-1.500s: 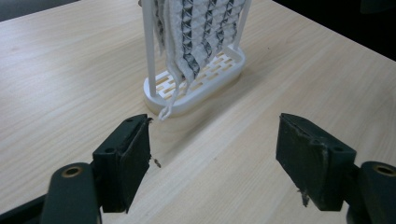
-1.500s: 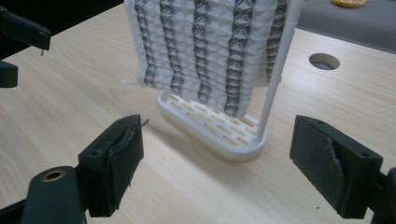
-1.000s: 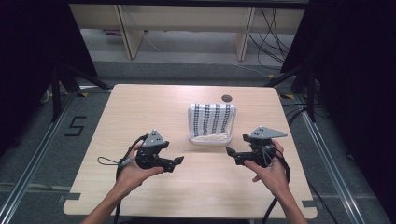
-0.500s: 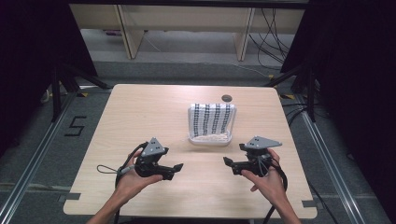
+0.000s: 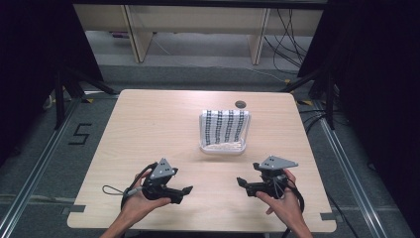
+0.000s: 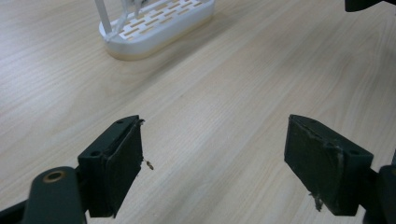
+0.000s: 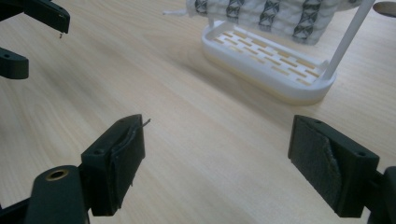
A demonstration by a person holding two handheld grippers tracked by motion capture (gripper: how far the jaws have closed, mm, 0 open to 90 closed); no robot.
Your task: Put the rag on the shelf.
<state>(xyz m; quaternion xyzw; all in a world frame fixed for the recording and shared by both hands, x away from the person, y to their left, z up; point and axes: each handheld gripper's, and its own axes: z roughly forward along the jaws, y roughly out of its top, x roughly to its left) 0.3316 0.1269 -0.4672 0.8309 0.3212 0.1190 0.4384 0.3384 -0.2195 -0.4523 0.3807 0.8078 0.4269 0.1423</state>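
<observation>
The left gripper (image 5: 187,190) was held in the person's left hand (image 5: 141,201) over the near left part of the table (image 5: 148,124). Its jaws were spread wide with nothing between them; the left gripper view showed bare wood grain in the gap. A thin cable (image 5: 115,190) looped from its rear across the tabletop.

The right gripper (image 5: 240,182) was held in the right hand (image 5: 282,203) over the near right part of the table, its tips pointing toward the left gripper. Its jaws were likewise spread wide and empty, as the right gripper view confirmed. The two grippers faced each other and were apart, with open tabletop between them.

The white slotted rack (image 5: 223,147) stood beyond both grippers, near the middle of the table and slightly toward the right. A white cloth with dark patterned stripes (image 5: 224,125) hung over its top rail and covered most of its frame. Neither gripper touched the rack or the cloth.

A small round dark hole (image 5: 240,104) sat in the tabletop just behind the rack, near the far edge.
</observation>
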